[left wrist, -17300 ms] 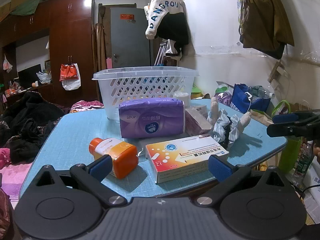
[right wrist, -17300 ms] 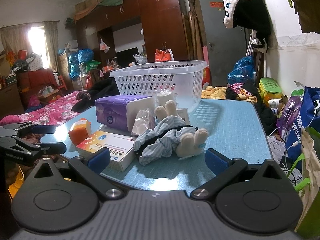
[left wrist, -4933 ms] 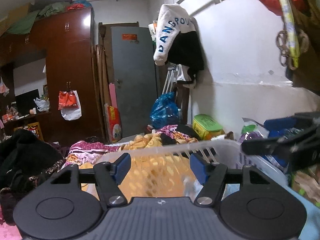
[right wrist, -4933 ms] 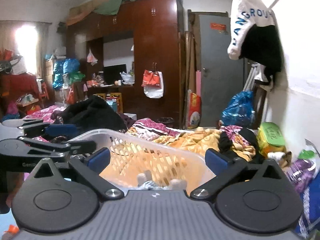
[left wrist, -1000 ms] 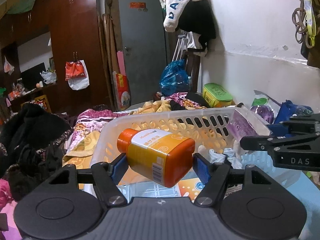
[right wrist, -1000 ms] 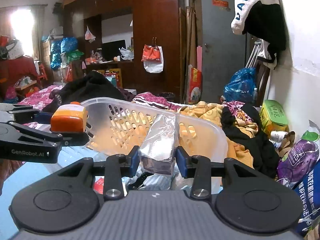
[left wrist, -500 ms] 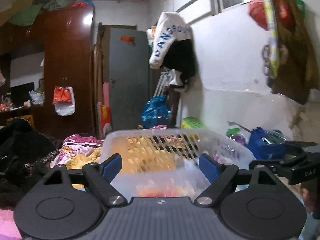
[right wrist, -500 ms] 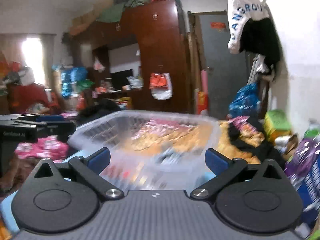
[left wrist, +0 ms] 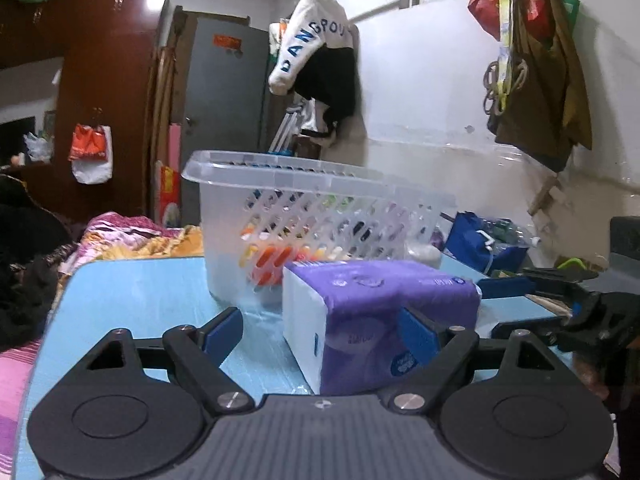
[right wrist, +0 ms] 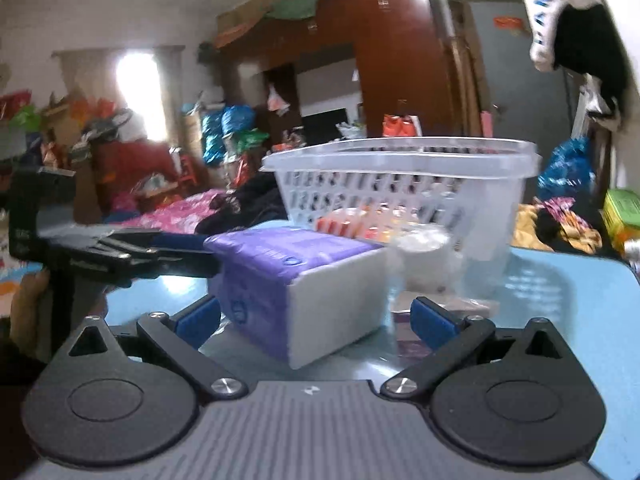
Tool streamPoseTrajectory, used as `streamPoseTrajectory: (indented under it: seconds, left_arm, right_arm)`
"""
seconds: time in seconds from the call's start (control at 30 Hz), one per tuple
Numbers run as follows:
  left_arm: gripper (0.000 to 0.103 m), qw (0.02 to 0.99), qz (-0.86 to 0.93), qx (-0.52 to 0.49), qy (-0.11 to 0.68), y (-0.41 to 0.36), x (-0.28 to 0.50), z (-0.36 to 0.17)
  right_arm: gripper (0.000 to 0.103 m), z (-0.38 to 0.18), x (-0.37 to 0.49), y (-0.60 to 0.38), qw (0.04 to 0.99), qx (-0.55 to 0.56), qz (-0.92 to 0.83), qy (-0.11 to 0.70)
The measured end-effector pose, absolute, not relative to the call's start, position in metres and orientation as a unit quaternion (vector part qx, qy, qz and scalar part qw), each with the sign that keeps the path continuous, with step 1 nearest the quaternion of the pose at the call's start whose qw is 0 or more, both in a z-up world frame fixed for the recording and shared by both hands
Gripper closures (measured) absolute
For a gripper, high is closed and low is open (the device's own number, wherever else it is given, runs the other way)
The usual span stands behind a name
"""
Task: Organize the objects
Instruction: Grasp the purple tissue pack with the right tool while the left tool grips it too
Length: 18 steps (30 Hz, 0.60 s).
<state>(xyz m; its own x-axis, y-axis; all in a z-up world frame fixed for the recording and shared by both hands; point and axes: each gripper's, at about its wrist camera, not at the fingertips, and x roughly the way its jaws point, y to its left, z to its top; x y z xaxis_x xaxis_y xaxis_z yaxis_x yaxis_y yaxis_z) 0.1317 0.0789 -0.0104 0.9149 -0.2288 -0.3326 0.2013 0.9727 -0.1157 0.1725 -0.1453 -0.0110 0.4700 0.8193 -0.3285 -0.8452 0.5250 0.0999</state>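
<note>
Grippers hang emptied: left hand-held gripper [left wrist: 320, 330] and right hand-held gripper [right wrist: 316, 316], apart, have dropped from the white slotted plastic basket [left wrist: 304, 208] to the purple tissue pack [left wrist: 380, 312] before it; that goes next.

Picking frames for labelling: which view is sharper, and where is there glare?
Left wrist view: mostly sharp, purple tissue pack crisp, glare spot on the wardrobe. Right wrist view: motion-blurred throughout, basket smeared, window blown out.

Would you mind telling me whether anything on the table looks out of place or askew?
Yes: the purple tissue pack lies on the blue table in front of the basket, not in it, turned at an angle to the basket. A white roll also stands outside.
</note>
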Motion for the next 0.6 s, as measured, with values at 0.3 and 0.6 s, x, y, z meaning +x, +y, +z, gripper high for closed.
streamPoseTrajectory:
  seconds: [0.3, 0.6]
  left_arm:
    - [0.017, 0.971, -0.145, -0.017, 0.191, 0.073, 0.136, -0.017]
    - [0.044, 0.962, -0.174, -0.043, 0.204, 0.081, 0.139, -0.021]
  right_arm:
    - [0.013, -0.015, 0.176, -0.135, 0.847, -0.046, 0.503, 0.169]
    - [0.043, -0.022, 0.177, -0.142, 0.847, -0.024, 0.498, 0.183]
